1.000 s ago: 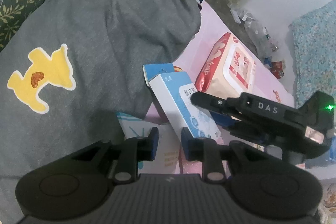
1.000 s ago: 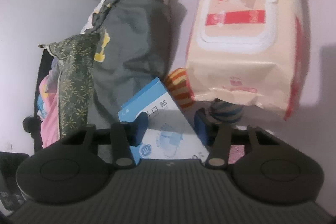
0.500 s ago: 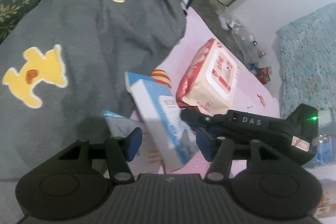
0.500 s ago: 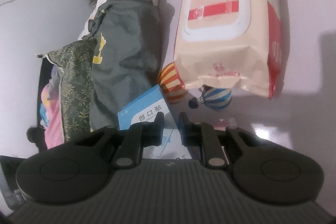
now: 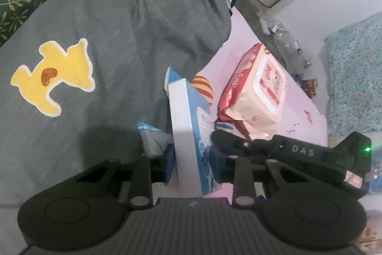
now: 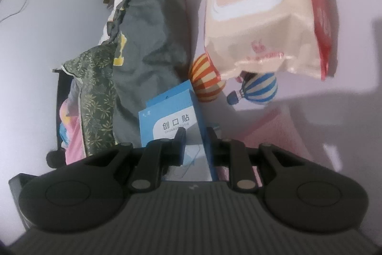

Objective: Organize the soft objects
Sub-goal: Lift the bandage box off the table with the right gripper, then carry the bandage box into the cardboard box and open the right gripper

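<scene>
Honestly, both hands are on the blue-and-white box (image 5: 188,135) right now: left hand-held gripper (image 5: 191,160) has just closed in and pinches its long sides, right hand-held gripper (image 6: 196,143) clamps its edge. I'd keep it upright and release one side slowly. It stands on a pink bed sheet (image 5: 296,97), grey blanket (image 5: 114,28) left, wipes pack (image 5: 260,90) right, white wall behind.

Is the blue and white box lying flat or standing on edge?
On edge: the blue and white box shows its narrow white side upward between the left gripper pads.
</scene>
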`<state>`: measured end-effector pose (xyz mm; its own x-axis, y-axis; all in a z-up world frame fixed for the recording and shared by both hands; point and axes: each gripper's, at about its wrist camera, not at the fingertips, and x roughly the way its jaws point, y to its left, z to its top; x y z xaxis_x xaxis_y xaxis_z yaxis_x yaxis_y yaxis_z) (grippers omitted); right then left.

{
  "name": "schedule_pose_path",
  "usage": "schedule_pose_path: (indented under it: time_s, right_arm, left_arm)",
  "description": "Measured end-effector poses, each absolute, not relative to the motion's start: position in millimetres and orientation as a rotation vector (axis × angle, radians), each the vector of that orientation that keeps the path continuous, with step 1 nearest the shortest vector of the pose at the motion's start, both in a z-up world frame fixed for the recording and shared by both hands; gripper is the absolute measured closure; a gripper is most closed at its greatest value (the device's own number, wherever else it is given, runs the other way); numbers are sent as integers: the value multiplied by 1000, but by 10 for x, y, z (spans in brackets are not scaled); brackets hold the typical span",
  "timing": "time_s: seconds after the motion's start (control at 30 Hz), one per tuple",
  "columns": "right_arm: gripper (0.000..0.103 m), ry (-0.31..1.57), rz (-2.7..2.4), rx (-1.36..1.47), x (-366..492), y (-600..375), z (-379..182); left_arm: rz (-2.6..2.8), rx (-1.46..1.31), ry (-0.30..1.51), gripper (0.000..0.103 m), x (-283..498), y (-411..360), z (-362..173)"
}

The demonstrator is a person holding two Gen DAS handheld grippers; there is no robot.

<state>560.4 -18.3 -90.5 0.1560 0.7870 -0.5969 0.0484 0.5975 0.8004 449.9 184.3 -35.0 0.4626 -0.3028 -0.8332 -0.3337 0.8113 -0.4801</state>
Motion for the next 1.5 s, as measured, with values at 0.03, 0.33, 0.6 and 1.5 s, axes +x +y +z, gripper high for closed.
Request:
schedule_pose_path:
  time_s: [0.03,0.33,0.6,1.5]
  right_arm:
    - [83,1321,625,792,5582,-165,-877]
    - [83,1247,693,756,5327,-233,-390]
    - [84,1163,738,811,4874,-729,119]
    - [86,907,240,1033,3300,-4600,-94]
  left_arm:
    - [13,-659,1105,73,4481,1841,-319]
    - [-47,-626,1015,73,4109,1733,160]
    - [-160,-585,932,74,3693,1301,759]
    - [-595,-263,1133,70,3877,-2440,335]
